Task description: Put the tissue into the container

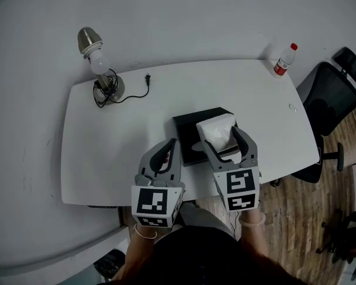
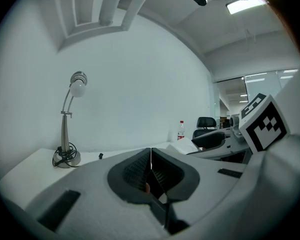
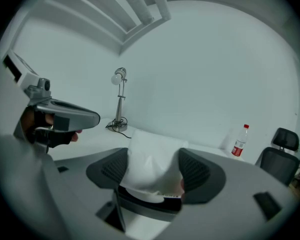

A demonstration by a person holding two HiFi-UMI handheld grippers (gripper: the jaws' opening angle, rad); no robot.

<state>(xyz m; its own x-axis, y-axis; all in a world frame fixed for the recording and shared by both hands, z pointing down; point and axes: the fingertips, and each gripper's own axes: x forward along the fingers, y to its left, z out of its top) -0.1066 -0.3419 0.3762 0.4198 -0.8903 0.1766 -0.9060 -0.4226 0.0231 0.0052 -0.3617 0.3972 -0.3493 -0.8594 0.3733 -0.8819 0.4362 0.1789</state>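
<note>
A black rectangular container [image 1: 187, 130] sits on the white table [image 1: 101, 159], near its front edge. A white tissue pack [image 1: 216, 129] is held over the container's right part, with my right gripper [image 1: 223, 140] shut on it. In the right gripper view the tissue [image 3: 151, 156] fills the gap between the two jaws of that gripper [image 3: 153, 168]. My left gripper [image 1: 167, 148] hovers just left of the container, over the table's front; its jaws are pressed together with nothing between them, as the left gripper view [image 2: 150, 154] shows.
A silver desk lamp [image 1: 101, 70] with its black cord and plug [image 1: 147, 79] stands at the table's far left. A plastic bottle with a red cap [image 1: 283, 59] is at the far right corner. A black office chair [image 1: 332, 103] stands right of the table.
</note>
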